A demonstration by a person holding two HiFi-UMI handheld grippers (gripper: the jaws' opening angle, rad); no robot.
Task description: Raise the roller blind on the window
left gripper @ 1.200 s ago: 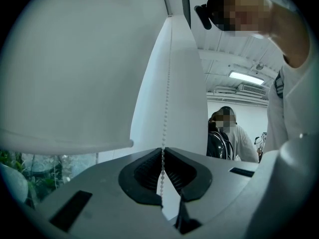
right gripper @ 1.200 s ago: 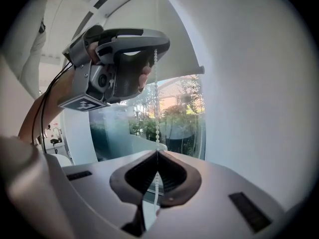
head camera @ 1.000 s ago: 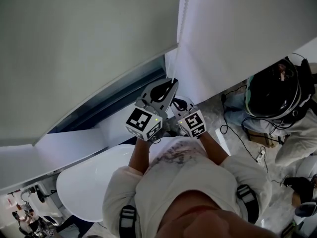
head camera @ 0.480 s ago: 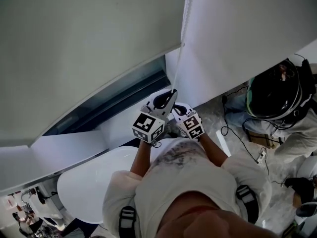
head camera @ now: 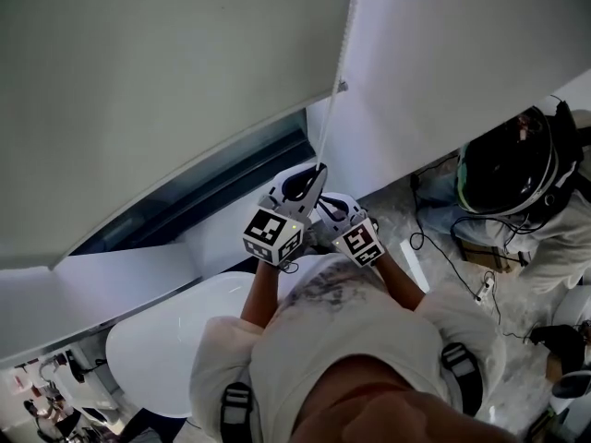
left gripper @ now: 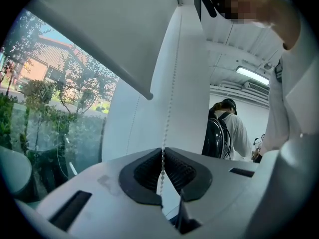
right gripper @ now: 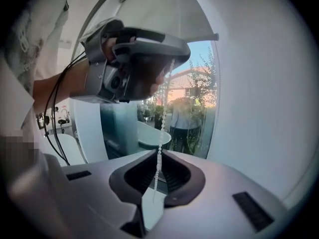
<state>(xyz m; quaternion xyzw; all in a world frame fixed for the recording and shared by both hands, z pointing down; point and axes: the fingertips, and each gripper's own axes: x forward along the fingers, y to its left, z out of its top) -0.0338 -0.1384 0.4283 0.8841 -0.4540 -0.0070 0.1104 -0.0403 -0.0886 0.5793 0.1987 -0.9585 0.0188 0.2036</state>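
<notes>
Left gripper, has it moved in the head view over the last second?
Yes, slightly down: the left gripper now sits lower beneath the window frame.

Daylight comes through the window (left gripper: pixel 55 118), with green trees (left gripper: pixel 30 96) and a red-roofed building (left gripper: pixel 47 59) outside. A plain white wall (left gripper: pixel 187 78) stands beside the glass, and a strip light (left gripper: pixel 251 74) glows on the ceiling. Below, a round white surface (head camera: pixel 166 340) stands near a pale marbled floor (head camera: pixel 392 212) strewn with black cables (head camera: pixel 417 240).
</notes>
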